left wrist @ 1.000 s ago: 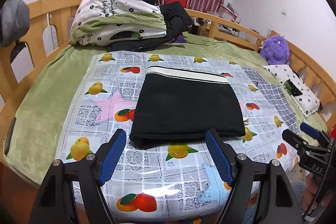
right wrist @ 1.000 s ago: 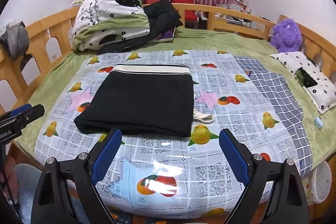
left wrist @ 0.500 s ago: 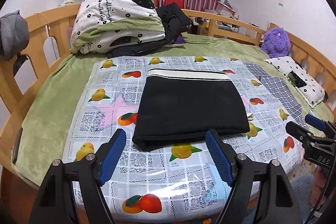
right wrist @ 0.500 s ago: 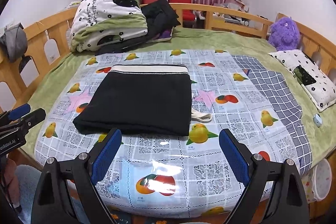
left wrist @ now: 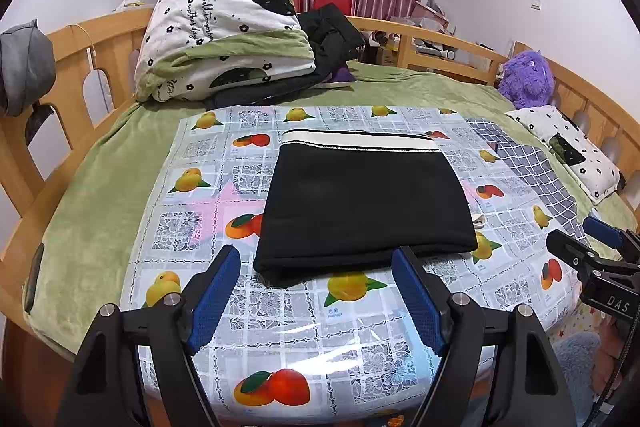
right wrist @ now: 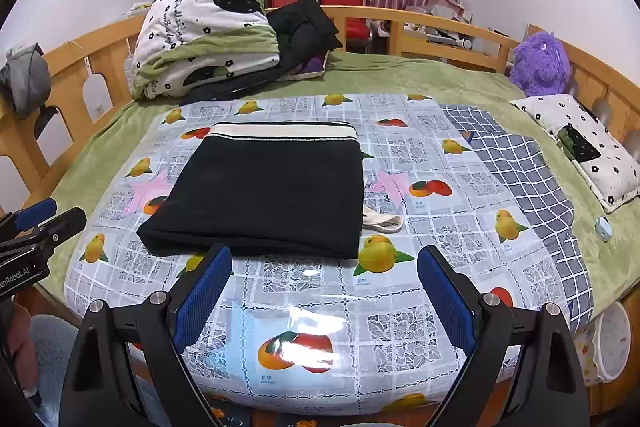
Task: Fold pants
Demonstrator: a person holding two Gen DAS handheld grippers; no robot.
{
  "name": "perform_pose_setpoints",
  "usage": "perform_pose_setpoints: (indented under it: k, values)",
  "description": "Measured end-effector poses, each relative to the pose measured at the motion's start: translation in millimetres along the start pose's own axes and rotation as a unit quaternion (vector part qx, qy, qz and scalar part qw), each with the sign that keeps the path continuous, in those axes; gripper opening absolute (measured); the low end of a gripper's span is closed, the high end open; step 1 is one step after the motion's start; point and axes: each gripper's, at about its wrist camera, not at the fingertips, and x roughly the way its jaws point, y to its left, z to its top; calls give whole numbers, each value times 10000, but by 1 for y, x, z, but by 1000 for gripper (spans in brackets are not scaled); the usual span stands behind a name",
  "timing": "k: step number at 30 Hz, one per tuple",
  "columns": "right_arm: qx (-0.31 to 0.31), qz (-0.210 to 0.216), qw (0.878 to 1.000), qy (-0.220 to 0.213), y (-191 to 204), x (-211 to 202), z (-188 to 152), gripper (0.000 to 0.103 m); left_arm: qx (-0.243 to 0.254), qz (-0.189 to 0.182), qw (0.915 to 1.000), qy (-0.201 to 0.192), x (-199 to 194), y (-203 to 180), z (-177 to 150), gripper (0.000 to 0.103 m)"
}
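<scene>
The black pants [left wrist: 360, 203] lie folded into a flat rectangle on the fruit-print plastic sheet [left wrist: 208, 227], with the white waistband at the far edge. They also show in the right wrist view [right wrist: 268, 187], where a white drawstring [right wrist: 384, 223] sticks out at their right side. My left gripper [left wrist: 316, 267] is open and empty, just in front of the pants' near edge. My right gripper [right wrist: 324, 267] is open and empty, also near that edge. The right gripper shows at the right of the left wrist view [left wrist: 592, 255]. The left gripper shows at the left of the right wrist view [right wrist: 40, 223].
A folded quilt [left wrist: 224, 39] and dark clothes [left wrist: 332, 31] are piled at the far end of the green bed. A wooden rail [left wrist: 104, 55] rings the bed. A purple plush toy [left wrist: 528, 79] and a small pillow [left wrist: 568, 147] lie at the right.
Both grippers have drawn back a little and risen, so the pants sit slightly farther away. The pants have not moved. Both grippers stay open.
</scene>
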Motion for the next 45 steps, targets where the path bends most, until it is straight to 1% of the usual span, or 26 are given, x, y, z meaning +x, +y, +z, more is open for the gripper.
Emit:
perform_pose_setpoints:
  k: [45]
  values:
    - [39, 6, 10000, 0, 1, -1, -1, 93, 10, 6, 10000, 15, 0, 3, 0, 77]
